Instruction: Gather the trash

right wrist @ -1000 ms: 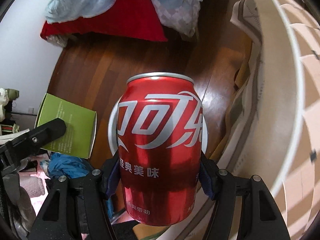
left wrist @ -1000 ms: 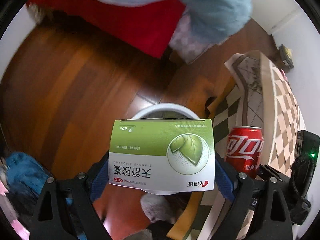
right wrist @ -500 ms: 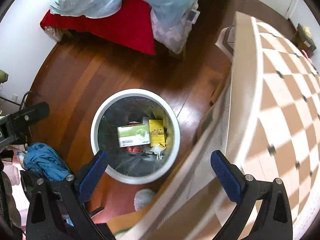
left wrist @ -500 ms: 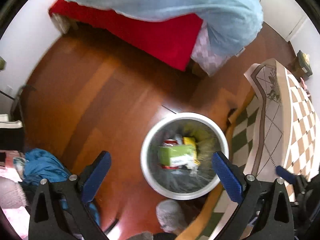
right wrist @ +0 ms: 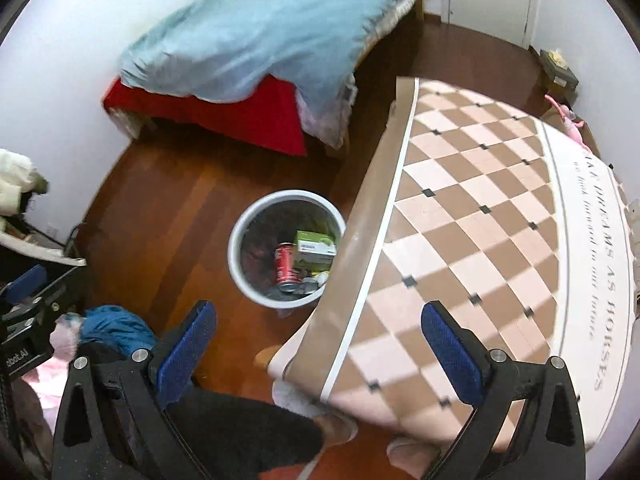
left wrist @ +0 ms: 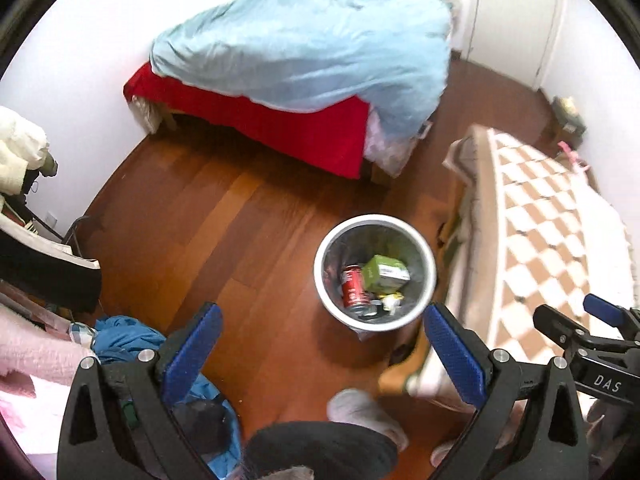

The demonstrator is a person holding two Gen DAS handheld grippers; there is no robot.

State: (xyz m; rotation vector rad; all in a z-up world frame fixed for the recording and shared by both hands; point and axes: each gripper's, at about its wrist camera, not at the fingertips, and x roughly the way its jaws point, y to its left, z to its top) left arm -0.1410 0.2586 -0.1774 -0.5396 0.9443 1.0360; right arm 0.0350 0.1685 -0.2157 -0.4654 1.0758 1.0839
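A white round trash bin (left wrist: 428, 276) (right wrist: 240, 236) stands on the wooden floor beside the table. Inside it lie a red cola can (left wrist: 353, 289) (right wrist: 285, 266) and a green-and-white medicine box (left wrist: 385, 273) (right wrist: 314, 249) among other scraps. My left gripper (left wrist: 322, 354) is open and empty, held high above the floor, near and left of the bin. My right gripper (right wrist: 318, 354) is also open and empty, hovering over the table's near edge. The right gripper's body (left wrist: 592, 344) shows at the far right of the left wrist view.
A table with a checkered brown-and-cream cloth (right wrist: 472, 240) (left wrist: 540, 232) stands right of the bin. A bed with a red sheet and light blue duvet (left wrist: 304, 52) (right wrist: 260, 32) lies behind. Blue and pink clothes (left wrist: 120, 336) are piled at left. A person's slippered foot (left wrist: 360, 412) is below.
Both grippers opened and dropped the can and the medicine box into the bin. They have since risen higher and pulled back, so the bin looks smaller.
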